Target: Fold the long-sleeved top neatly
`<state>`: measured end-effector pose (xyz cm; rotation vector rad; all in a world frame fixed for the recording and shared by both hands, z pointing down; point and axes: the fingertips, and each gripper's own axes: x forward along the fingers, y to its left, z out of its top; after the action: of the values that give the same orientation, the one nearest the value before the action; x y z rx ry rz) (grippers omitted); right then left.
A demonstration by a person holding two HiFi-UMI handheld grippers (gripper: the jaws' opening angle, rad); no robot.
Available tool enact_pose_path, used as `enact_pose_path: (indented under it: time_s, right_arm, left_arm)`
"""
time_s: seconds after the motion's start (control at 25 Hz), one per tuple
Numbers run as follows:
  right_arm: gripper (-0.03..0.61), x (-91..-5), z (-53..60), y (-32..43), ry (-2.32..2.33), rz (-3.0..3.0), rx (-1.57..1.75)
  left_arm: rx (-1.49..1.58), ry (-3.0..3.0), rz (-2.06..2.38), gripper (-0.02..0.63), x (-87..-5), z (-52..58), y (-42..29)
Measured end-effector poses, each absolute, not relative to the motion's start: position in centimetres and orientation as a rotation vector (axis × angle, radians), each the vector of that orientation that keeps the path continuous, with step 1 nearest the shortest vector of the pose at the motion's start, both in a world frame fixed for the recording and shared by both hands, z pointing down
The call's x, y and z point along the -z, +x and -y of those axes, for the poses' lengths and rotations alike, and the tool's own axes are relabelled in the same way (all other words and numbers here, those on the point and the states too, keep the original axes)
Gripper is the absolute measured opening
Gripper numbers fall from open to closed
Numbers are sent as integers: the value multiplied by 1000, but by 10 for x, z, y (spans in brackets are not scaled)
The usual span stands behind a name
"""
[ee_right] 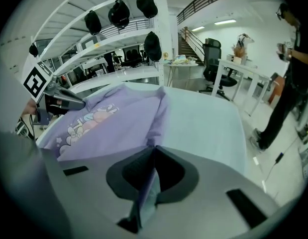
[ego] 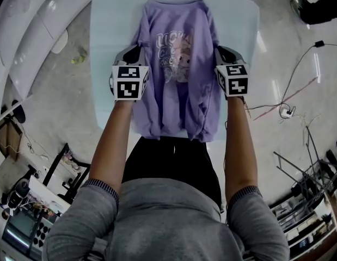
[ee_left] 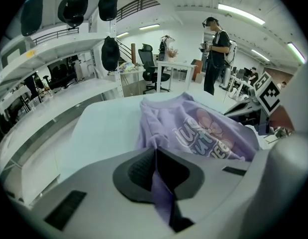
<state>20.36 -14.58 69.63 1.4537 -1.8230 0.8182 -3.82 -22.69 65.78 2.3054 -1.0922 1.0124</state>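
Observation:
A purple long-sleeved top (ego: 178, 64) with a cartoon print lies face up on the pale table (ego: 111, 48), collar at the far end, sleeves folded in along its sides. My left gripper (ego: 136, 52) is shut on the top's left edge; purple cloth (ee_left: 161, 193) runs between its closed jaws. At the garment's right edge my right gripper (ego: 218, 52) is likewise shut on fabric (ee_right: 146, 195). The printed front (ee_left: 208, 133) spreads ahead of the left gripper, and the same top (ee_right: 109, 123) lies left of the right one.
The table (ee_right: 203, 128) stretches bare to the right of the top. Shelving with black caps (ee_left: 109, 51) stands to the left. A person (ee_left: 216, 54) stands beyond the table's far end. Cables (ego: 288, 110) lie on the floor at the right, and equipment racks (ego: 315, 200) stand near me.

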Motion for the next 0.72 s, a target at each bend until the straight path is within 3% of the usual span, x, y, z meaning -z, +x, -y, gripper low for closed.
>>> enact_pose_path:
  time_s: [0.48,0.72]
  right_arm:
    - [17,-672,151,279,1549,1709,-715]
    - [17,-672,173,314,1512,1662,-624]
  left_arm:
    - [-1086,2385,1244,25,-625,301,-115]
    - [-1199,2483,1207,25,-629,343,-114]
